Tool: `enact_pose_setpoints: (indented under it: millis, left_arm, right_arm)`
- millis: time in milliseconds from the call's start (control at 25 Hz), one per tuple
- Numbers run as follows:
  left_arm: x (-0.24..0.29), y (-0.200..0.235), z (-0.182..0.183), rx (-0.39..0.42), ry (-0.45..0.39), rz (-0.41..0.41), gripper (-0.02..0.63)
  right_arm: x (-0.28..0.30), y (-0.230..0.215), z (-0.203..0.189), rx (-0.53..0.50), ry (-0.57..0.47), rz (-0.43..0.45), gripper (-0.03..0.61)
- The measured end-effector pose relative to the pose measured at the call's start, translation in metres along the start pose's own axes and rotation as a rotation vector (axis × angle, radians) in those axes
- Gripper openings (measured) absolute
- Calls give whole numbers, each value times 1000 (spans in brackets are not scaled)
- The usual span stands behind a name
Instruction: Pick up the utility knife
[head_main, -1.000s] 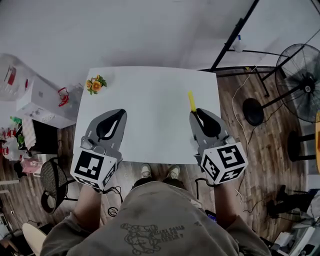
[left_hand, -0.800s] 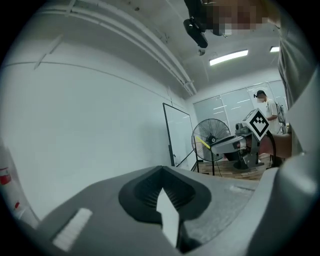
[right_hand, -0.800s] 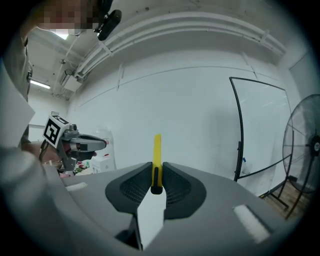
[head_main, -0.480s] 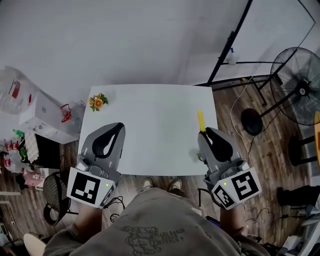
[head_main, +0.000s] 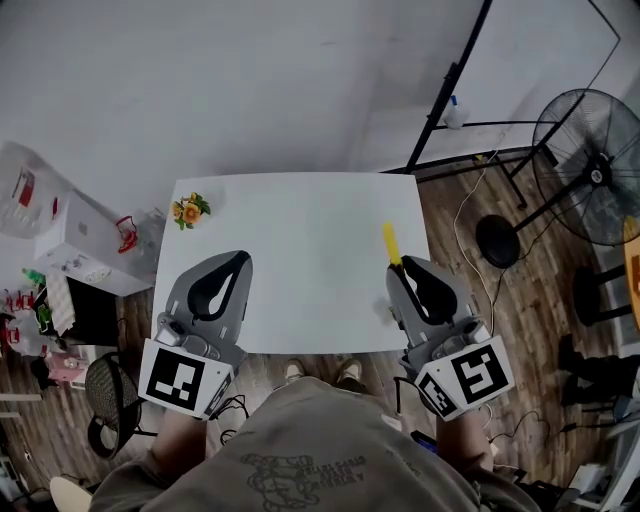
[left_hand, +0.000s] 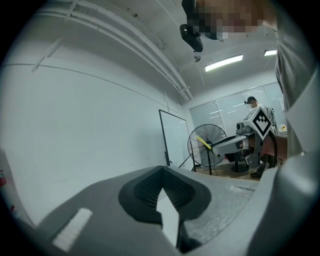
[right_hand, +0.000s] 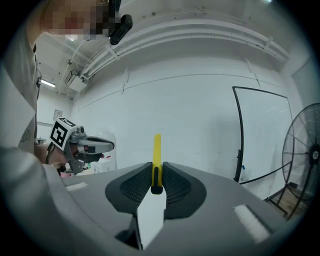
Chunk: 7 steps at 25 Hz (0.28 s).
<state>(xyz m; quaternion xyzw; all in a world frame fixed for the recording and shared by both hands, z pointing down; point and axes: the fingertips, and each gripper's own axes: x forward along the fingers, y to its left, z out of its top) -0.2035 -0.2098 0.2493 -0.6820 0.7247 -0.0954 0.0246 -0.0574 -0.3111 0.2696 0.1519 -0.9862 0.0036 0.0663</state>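
Observation:
A yellow utility knife (head_main: 391, 243) sticks out forward from my right gripper (head_main: 402, 266), which is shut on it above the white table's (head_main: 300, 240) right side. In the right gripper view the knife (right_hand: 157, 155) stands upright between the closed jaws, its black end clamped at the pads. My left gripper (head_main: 240, 262) is shut with nothing in it, held over the table's front left. The left gripper view shows the right gripper with the knife (left_hand: 203, 142) far off.
A small orange flower decoration (head_main: 189, 208) lies at the table's far left corner. A standing fan (head_main: 588, 150) and a black stand base (head_main: 495, 240) are on the wooden floor to the right. White boxes (head_main: 88, 235) sit to the left.
Both grippers have drawn back toward the table's front edge and risen a little, the right one carrying the knife lifted off the table. The head view has shifted.

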Motion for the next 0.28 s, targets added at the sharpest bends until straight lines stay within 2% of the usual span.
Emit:
enact_pose_setpoints:
  millis: [280]
  left_arm:
    - [-3, 6, -3, -1, 11, 6, 0]
  right_arm:
    - [3, 4, -1, 4, 7, 3, 91]
